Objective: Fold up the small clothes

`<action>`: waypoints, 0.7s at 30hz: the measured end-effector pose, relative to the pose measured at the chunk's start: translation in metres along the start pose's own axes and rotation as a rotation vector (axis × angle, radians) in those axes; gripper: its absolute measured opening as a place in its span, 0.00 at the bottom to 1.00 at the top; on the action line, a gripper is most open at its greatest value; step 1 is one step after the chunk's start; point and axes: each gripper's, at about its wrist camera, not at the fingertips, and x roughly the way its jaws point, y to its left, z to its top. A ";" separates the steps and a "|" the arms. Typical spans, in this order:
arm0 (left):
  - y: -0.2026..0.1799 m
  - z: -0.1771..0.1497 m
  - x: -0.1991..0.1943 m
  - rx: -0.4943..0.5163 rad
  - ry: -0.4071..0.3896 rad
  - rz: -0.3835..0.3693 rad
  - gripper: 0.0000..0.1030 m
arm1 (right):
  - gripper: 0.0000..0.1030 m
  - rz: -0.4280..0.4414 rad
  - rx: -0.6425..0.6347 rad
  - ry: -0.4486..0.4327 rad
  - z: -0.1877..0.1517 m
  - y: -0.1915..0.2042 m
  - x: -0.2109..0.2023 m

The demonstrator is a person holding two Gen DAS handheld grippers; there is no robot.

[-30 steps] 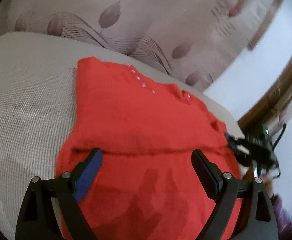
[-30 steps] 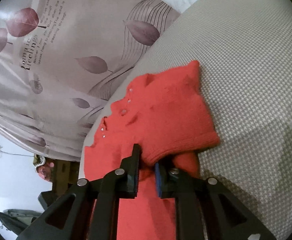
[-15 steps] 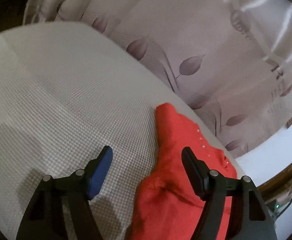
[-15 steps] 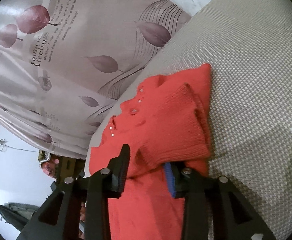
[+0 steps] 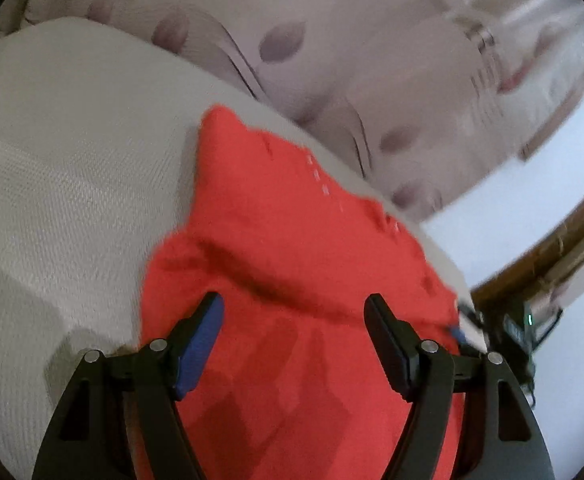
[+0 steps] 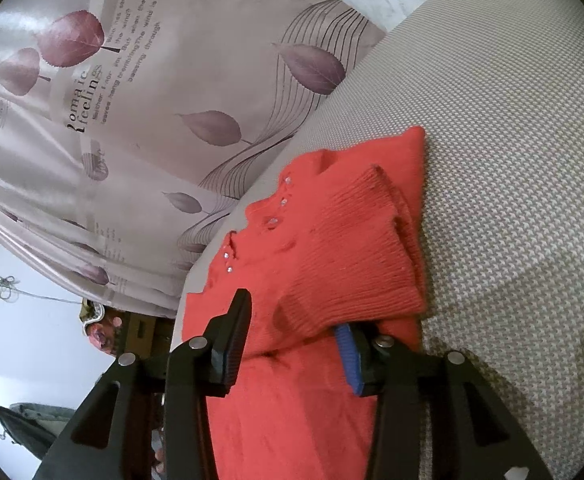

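A small red knit sweater (image 5: 292,248) with shiny beads at the neck lies on a grey woven cushion (image 5: 63,168). My left gripper (image 5: 294,316) is open and empty, hovering over the sweater's lower body. In the right wrist view the sweater (image 6: 292,400) has a ribbed sleeve (image 6: 352,264) folded across its front. My right gripper (image 6: 292,320) is open, its jaws on either side of the sleeve's lower end, with no grip on it. The right gripper also shows at the sweater's right edge in the left wrist view (image 5: 464,328).
A leaf-printed curtain (image 6: 131,120) hangs behind the cushion (image 6: 512,160). A brown wooden frame (image 5: 552,248) and a white wall lie to the right in the left wrist view. Dark furniture and clutter (image 6: 103,328) sit beyond the cushion's far edge.
My right gripper opened and let go of the folded sleeve, which now rests on the sweater. My left gripper swung out over the bare cushion and came back over the sweater.
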 end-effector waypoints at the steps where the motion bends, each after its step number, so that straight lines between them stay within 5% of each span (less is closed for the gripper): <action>1: 0.002 0.007 0.002 -0.010 -0.030 0.018 0.71 | 0.38 -0.001 -0.003 0.001 0.000 0.000 0.000; 4: 0.011 0.018 0.011 -0.049 -0.076 0.060 0.65 | 0.38 0.003 -0.005 0.000 0.000 0.000 0.000; 7: 0.022 0.015 0.006 -0.103 -0.125 0.129 0.34 | 0.38 0.017 0.005 -0.004 -0.002 -0.002 -0.002; 14: 0.030 0.008 -0.009 -0.103 -0.174 0.168 0.33 | 0.44 0.069 0.080 -0.046 0.000 -0.012 -0.016; 18: 0.032 0.007 -0.009 -0.110 -0.182 0.174 0.33 | 0.46 0.021 0.062 -0.085 0.005 -0.013 -0.029; 21: 0.030 0.007 -0.007 -0.100 -0.183 0.183 0.33 | 0.18 -0.046 0.028 -0.058 0.009 -0.009 -0.024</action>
